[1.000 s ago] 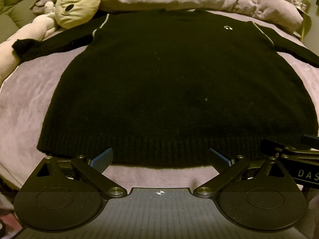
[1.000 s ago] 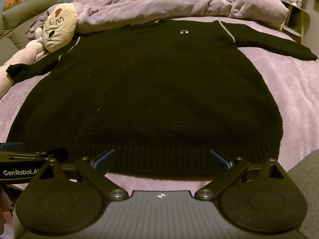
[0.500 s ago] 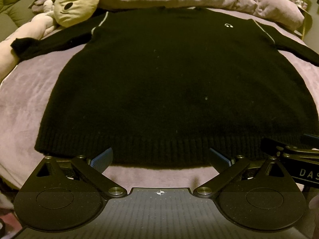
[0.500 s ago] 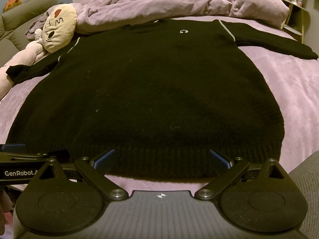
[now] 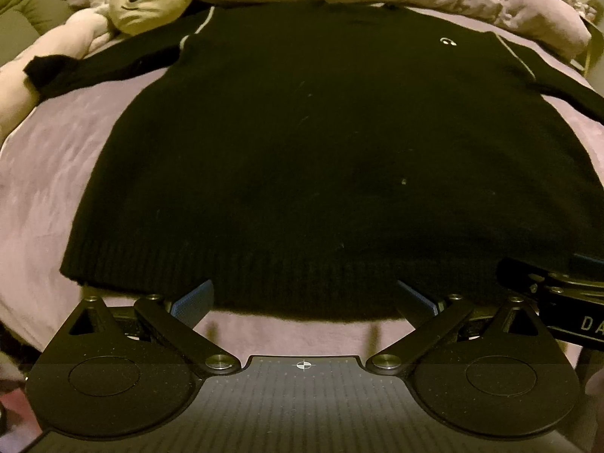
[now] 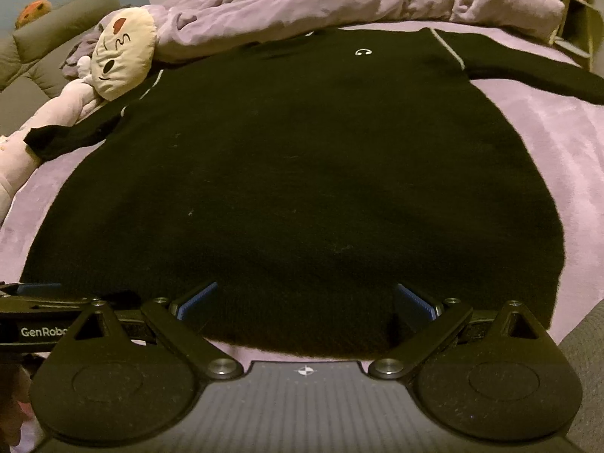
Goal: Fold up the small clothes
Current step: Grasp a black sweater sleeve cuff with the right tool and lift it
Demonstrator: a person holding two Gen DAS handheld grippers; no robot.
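A black knit sweater lies flat on the purple bed, hem toward me, sleeves spread to both sides; it also fills the right wrist view. My left gripper is open, its blue-padded fingers straddling the ribbed hem near its left half. My right gripper is open over the hem further right. Each gripper shows at the edge of the other's view, the right one and the left one. Neither holds cloth.
A cream cat-face plush with a long pink body lies at the sweater's left sleeve. A rumpled purple duvet runs along the far side. A small shelf stands far right.
Both grippers have moved forward and lower toward the hem, so the sweater sits closer. The left view has shifted a little right. The jaws stay open.
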